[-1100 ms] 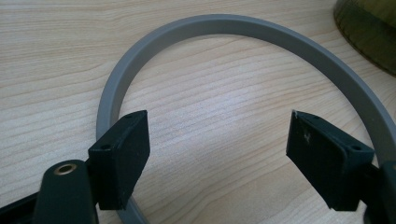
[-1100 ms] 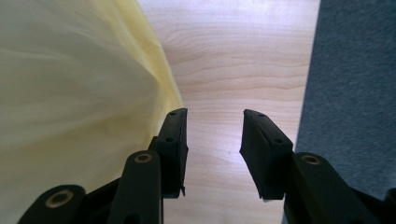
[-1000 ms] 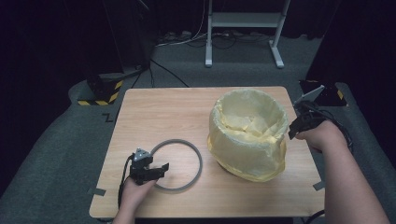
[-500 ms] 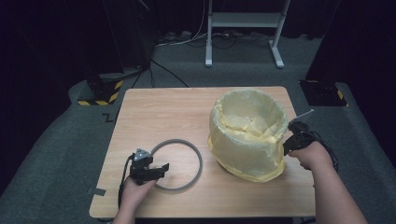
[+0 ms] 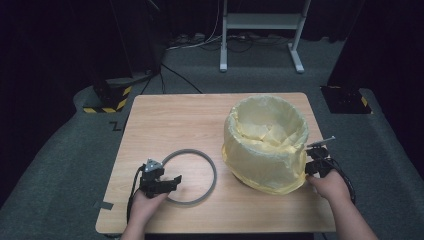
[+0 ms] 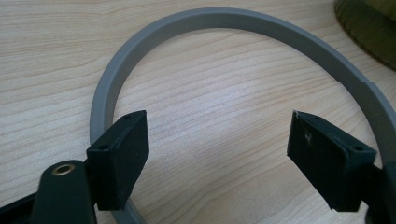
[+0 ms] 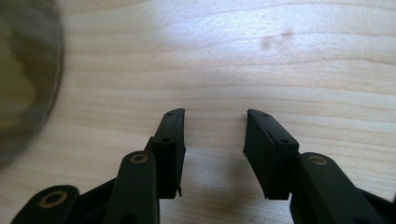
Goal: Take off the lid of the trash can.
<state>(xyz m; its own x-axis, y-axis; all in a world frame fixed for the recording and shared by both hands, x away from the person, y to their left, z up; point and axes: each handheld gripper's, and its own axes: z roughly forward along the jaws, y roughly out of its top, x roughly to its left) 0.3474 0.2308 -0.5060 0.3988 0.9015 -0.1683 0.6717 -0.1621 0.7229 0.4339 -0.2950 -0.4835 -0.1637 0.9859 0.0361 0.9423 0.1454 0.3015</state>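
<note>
A round bin lined with a yellow bag stands on the right half of the wooden table. A grey ring lies flat to its left. My left gripper rests at the ring's near-left edge, open, its jaws spread wide over the ring with bare wood between them. My right gripper is low beside the bin's right side, open, its jaws apart over bare wood. The yellow bag blurs at that view's left edge.
A white metal stand and cables are on the floor beyond the table. A black-and-yellow striped block sits off the table's far-left corner, a dark box off the far right. Grey carpet surrounds the table.
My right gripper has come down and toward me along the bin's right side, from near the rim to table level. The left gripper and ring have stayed put.
</note>
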